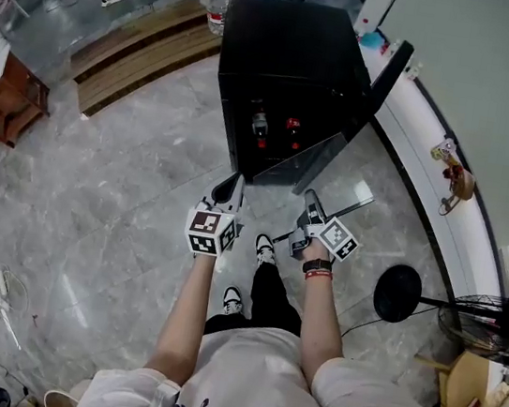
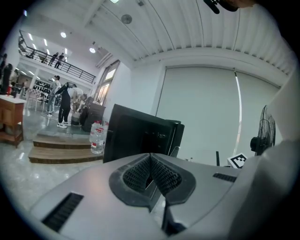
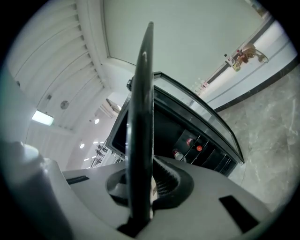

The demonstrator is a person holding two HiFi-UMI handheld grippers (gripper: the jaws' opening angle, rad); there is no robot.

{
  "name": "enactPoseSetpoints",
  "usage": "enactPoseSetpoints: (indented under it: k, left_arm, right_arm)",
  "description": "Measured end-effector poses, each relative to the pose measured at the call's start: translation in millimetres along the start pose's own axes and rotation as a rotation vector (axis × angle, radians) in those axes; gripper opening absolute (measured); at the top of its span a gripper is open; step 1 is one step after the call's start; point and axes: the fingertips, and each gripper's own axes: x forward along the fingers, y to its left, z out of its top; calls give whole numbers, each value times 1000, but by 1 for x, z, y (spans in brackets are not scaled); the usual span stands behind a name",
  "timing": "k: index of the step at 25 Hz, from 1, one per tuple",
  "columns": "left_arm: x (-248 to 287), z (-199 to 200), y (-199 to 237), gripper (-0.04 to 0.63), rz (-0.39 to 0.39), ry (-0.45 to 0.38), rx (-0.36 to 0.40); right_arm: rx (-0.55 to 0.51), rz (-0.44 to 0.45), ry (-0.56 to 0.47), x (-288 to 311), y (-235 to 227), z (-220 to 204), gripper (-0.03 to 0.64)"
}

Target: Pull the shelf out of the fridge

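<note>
Your right gripper (image 1: 312, 205) clamps the dark-rimmed clear glass shelf (image 3: 143, 93) by its near edge, so the pane hangs at twelve o'clock before the open black fridge (image 1: 287, 51), apparently drawn out. At nine o'clock, your left gripper (image 2: 151, 160) is clenched on nothing, spare.

No legible text, labels or numbers anywhere.

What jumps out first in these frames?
The black fridge, door open, stands on the marble floor at the head view's top centre, with red-capped bottles inside. The right gripper is shut on the edge of a glass shelf, tilted in front of the fridge.
</note>
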Motion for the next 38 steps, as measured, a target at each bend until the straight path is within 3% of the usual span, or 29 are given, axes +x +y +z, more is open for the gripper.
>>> enactPoseSetpoints:
  k: [9,27,38]
  left_arm:
    - [-18,24,-2,18,40,0,27]
    - [-67,71,-29,18,23,-40,137]
    - [-80,77,-38,18,27,-65,199]
  right_arm:
    - [-256,-19,63,-21,48,17,23]
    - [-647,-47,-12,-55,144,48,23]
    - [-846,-93,-64,-66,167,44,23]
